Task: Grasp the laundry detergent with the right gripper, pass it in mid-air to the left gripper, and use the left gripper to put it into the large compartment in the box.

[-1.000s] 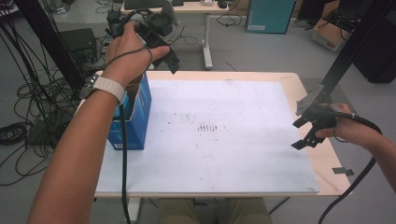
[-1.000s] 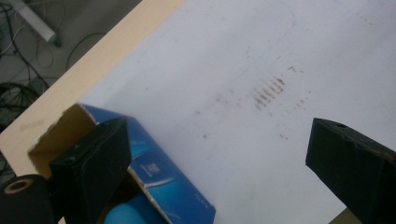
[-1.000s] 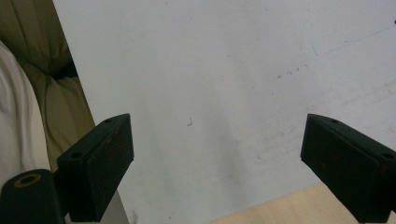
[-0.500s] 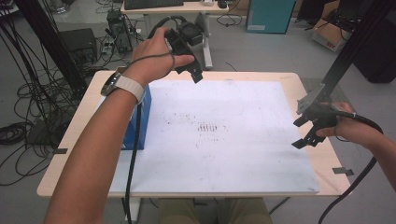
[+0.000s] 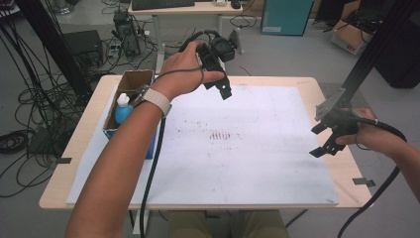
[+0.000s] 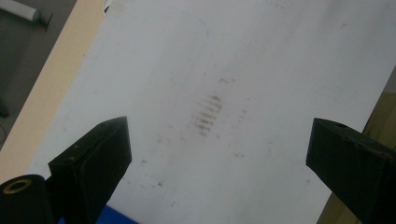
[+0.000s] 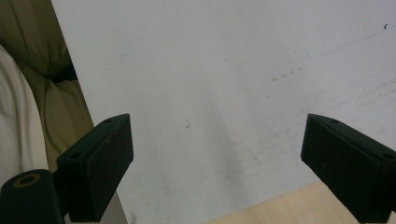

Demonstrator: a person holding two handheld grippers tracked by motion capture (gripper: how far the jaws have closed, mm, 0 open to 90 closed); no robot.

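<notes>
My left tool hangs over the far part of the white sheet that covers most of the worktop, a little left of the middle, with my hand wrapped around its body and its cable trailing down along my forearm. Its jaws stand wide apart with nothing between them; in the left gripper view they frame bare sheet and a patch of short brownish smudge marks. In the high view those same marks lie near the middle of the sheet, nearer to me than the left tool and clear of it.

My right tool hovers at the right edge of the sheet, about halfway between the near and far sides, well apart from the left one. It is released too: in the right gripper view the two black jaws are spread wide over plain white sheet, gripping nothing, with a strip of bare wood at the lower right.

At the far left corner of the worktop stands an open cardboard box with blue sides. A blue bottle with a white cap stands upright inside it, just left of my left wrist and touched by neither tool.
</notes>
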